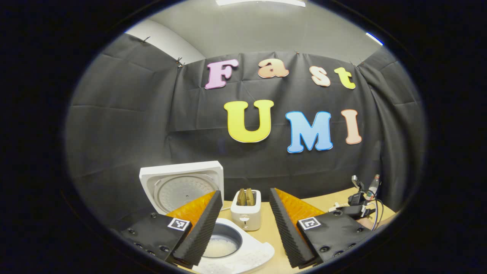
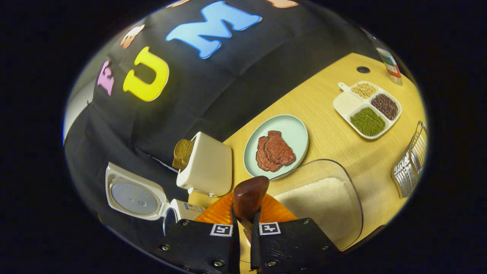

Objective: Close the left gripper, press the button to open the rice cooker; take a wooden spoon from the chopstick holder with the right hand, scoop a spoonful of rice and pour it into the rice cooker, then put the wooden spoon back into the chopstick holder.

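Observation:
The white rice cooker (image 1: 236,251) stands open just below my left gripper (image 1: 245,191), with its lid (image 1: 182,188) up and white rice in the pot (image 1: 220,246). That gripper is open, its ribbed fingers wide apart and nothing between them. In the right gripper view, my right gripper (image 2: 245,217) is shut on the handle of a dark wooden spoon (image 2: 249,196). The spoon's bowl points forward above the near rim of a clear container of rice (image 2: 319,201), and no rice shows on it. The open cooker (image 2: 133,198) lies low to the left. A wire holder (image 2: 411,163) stands at the right edge.
A white toaster (image 1: 246,213) with bread slices stands behind the cooker. On the wooden table (image 2: 327,133) sit a pale green plate (image 2: 293,131) with red meat and a divided tray (image 2: 367,108) of grains and beans. A bottle (image 2: 388,61) stands at the far corner.

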A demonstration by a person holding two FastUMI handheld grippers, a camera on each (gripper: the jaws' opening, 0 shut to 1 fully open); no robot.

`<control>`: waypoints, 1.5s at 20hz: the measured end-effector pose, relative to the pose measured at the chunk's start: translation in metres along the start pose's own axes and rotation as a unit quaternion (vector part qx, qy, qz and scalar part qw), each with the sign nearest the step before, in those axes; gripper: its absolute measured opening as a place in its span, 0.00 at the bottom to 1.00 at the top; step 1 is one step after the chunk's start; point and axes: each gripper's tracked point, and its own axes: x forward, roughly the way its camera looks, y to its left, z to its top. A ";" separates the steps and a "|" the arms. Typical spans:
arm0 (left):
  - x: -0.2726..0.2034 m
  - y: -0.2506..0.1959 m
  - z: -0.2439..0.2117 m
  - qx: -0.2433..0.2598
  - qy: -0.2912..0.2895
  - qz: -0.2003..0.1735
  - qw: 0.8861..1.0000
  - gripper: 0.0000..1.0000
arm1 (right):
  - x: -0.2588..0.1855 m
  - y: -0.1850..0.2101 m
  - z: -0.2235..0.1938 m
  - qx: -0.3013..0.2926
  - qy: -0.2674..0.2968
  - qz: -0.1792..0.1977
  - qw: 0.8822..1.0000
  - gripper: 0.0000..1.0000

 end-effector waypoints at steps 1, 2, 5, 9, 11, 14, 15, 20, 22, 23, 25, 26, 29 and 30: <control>0.000 -0.002 0.001 0.001 0.000 0.000 1.000 0.89 | -0.004 -0.003 0.007 0.032 -0.006 0.008 0.999 0.11; -0.001 -0.005 0.002 0.002 -0.001 -0.002 1.000 0.89 | -0.010 -0.006 0.015 0.063 -0.014 0.017 0.998 0.11; 0.000 -0.011 0.008 0.009 -0.008 -0.005 1.000 0.89 | -0.024 -0.010 0.035 0.100 -0.033 0.030 0.994 0.11; 0.000 -0.016 0.013 0.010 -0.015 -0.005 1.000 0.89 | -0.048 0.009 0.060 0.155 -0.050 0.085 0.983 0.11; -0.001 -0.015 0.014 0.005 -0.017 -0.006 1.000 0.88 | -0.059 0.021 0.066 0.171 -0.053 0.107 0.978 0.11; -0.004 -0.013 0.019 0.005 -0.022 -0.006 1.000 0.88 | -0.070 0.039 0.069 0.149 -0.056 0.117 0.980 0.11; -0.006 -0.010 0.019 0.006 -0.024 -0.005 1.000 0.88 | -0.073 0.046 0.068 0.135 -0.057 0.120 0.982 0.11; -0.015 0.004 0.019 0.005 -0.031 -0.005 1.000 0.88 | -0.087 0.083 0.063 0.118 -0.057 0.143 0.981 0.11; -0.016 0.012 0.015 0.002 -0.029 -0.004 1.000 0.89 | -0.088 0.096 0.058 0.114 -0.054 0.149 0.981 0.11; -0.016 0.017 0.014 0.002 -0.029 -0.003 1.000 0.89 | -0.088 0.101 0.057 0.114 -0.053 0.153 0.980 0.11; -0.017 0.027 0.014 -0.001 -0.031 -0.001 1.000 0.89 | -0.087 0.115 0.050 0.110 -0.047 0.163 0.979 0.11; -0.018 0.031 0.014 -0.002 -0.032 0.000 0.999 0.89 | -0.085 0.121 0.047 0.108 -0.044 0.165 0.979 0.11; -0.017 0.043 0.010 -0.002 -0.032 0.002 0.999 0.88 | -0.075 0.142 0.036 0.101 -0.034 0.174 0.979 0.11; -0.017 0.048 0.010 -0.002 -0.031 0.004 1.000 0.88 | -0.072 0.151 0.031 0.098 -0.030 0.179 0.979 0.11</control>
